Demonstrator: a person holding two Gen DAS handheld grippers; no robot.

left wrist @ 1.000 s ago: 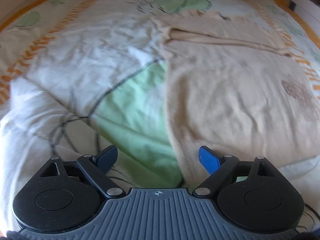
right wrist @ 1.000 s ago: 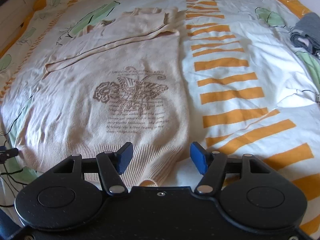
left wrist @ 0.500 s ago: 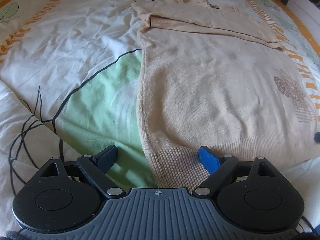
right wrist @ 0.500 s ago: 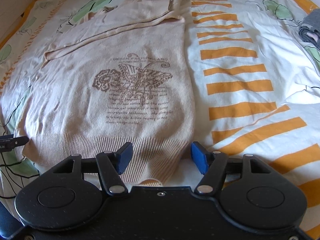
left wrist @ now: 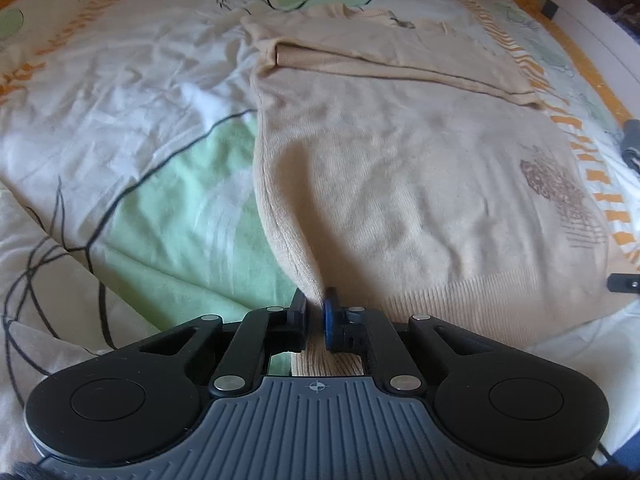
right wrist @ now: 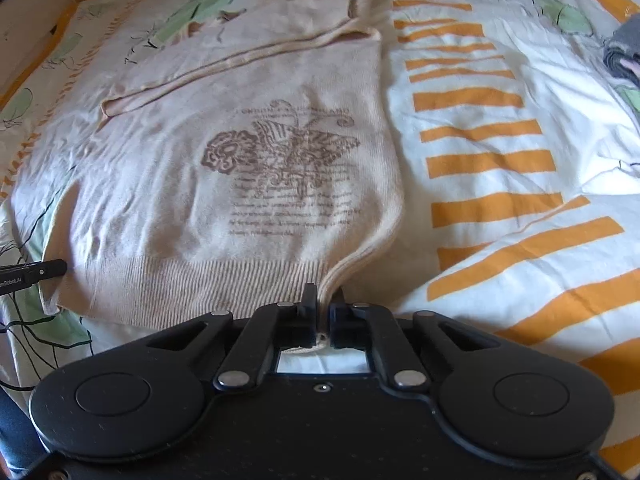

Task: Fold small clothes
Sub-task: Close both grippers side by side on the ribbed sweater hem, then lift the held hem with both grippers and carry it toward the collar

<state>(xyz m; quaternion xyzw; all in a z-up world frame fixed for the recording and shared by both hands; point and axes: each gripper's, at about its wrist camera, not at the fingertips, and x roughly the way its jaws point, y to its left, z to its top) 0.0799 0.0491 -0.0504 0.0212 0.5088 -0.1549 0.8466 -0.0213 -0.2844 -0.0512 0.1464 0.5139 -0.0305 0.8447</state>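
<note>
The beige sweater (right wrist: 248,152) lies flat on the bedspread (right wrist: 500,128), hem toward us and neck end far away, so its long axis runs from the grippers up the bed. We count one sweater, one brown butterfly-and-script print (right wrist: 280,172) on its front, and one sleeve (right wrist: 240,60) folded across the chest; a second sleeve we cannot make out. We hold two grippers. The left gripper (left wrist: 315,312) has just closed its jaws, and they now pinch the ribbed hem at the sweater's left corner, with the fabric drawn up into a ridge between the pads. The right gripper (right wrist: 323,312) has likewise just closed and nips the hem at the right corner, where the edge curls up into it.

From the left wrist we see the green leaf patch (left wrist: 188,220) of the bedspread just beside the sweater's side seam, the sweater (left wrist: 400,168) itself mostly plain, and the print (left wrist: 560,200) only at the far right, squeezed by the lens. From the right wrist we see the print whole, the orange stripes (right wrist: 488,164) running beside the sweater, and one grey folded garment (right wrist: 624,52) at the bed's right edge, well apart. That view also catches the tip of the left gripper (right wrist: 36,272) at the far hem corner.
</note>
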